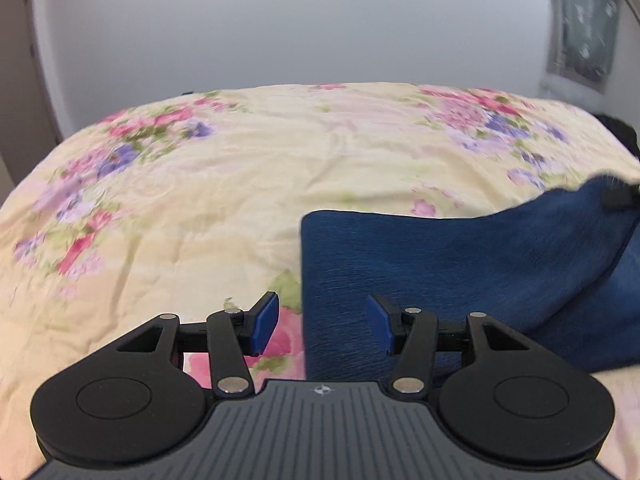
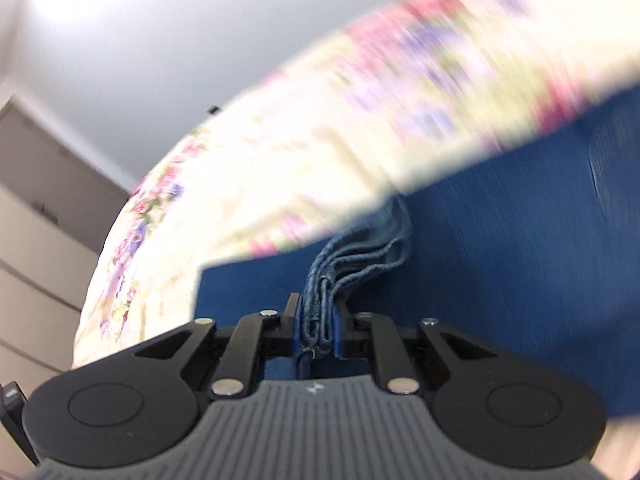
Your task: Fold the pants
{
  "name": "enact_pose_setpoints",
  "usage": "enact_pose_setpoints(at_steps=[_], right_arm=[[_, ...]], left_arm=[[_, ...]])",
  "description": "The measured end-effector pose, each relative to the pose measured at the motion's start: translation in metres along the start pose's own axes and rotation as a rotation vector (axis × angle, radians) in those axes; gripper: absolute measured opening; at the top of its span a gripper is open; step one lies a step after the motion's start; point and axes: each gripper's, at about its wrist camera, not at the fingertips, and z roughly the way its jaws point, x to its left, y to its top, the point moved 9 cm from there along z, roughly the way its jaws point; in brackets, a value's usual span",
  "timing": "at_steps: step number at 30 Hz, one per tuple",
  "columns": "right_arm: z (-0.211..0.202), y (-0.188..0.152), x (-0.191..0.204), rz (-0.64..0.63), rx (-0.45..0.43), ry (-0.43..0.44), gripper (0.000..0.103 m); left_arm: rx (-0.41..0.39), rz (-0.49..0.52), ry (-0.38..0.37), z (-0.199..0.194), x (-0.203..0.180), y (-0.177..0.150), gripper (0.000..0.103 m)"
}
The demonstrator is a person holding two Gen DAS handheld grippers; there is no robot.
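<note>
Left gripper fingers spread; right gripper fingers clamped

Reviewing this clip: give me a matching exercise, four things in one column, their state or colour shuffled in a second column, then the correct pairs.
Things:
1. left gripper
2. right gripper
3. pants
4. bedspread

States:
A. cream with a floral print
B. clamped on a bunched hem
C. dark blue, lying on the bed
D. open, holding nothing

Pairs: 1-D, 2-B, 3-C, 4-A
</note>
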Motion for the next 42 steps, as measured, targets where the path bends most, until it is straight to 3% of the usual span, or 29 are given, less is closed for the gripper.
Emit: enact_pose_setpoints(at_steps=[6,9,12,16,20,23,26,29,34,38,42], right_arm=[[-0.054,0.081,0.095,-0.239,-0.127,0.014,0.010],[-0.096,0.121,0.116,-0.309,-0.204,0.003,0.009],[-0.144,0.160,0.113,-0.360,-0.279,-0.039,0.009],[-0.202,0.202,0.055,-0.375,-0.358,-0.161,0.009],[-0.221,0.214,-0.058,-0.281,-0.352,-0.293,0.009],[-0.210,0.201,-0.164,-0.161,-0.309,-0.388,0.009],[-0.169,0.164,-0.277,-0.017,-0.190,-0.439,0.009],[-0.139,0.124,-0.349,0.079,-0.136,-0.500,0.009],[-0.135,0.102,-0.388,0.118,-0.104,-0.453,0.009],[-0.132,0.104,-0.384,0.104,-0.069,-0.456,0.009],[-0.138,0.129,-0.357,0.055,-0.086,-0.432,0.009]], left_arm=[[-0.005,-0.092,0.000,-0.011,0.014,0.007,0.060],[-0.014,-0.104,-0.018,-0.011,0.005,0.014,0.059],[-0.022,-0.089,-0.048,-0.007,-0.015,0.019,0.057],[-0.021,-0.076,-0.107,0.005,-0.050,0.022,0.051],[0.008,-0.045,-0.161,0.023,-0.089,0.020,0.043],[0.027,0.007,-0.161,0.038,-0.114,0.015,0.040],[0.055,0.033,-0.162,0.056,-0.134,0.010,0.032],[0.060,0.044,-0.193,0.065,-0.152,0.010,0.029],[0.075,0.074,-0.204,0.085,-0.181,0.014,0.026],[0.158,0.096,-0.151,0.109,-0.195,0.003,0.024],[0.157,0.038,-0.147,0.109,-0.191,0.005,0.024]])
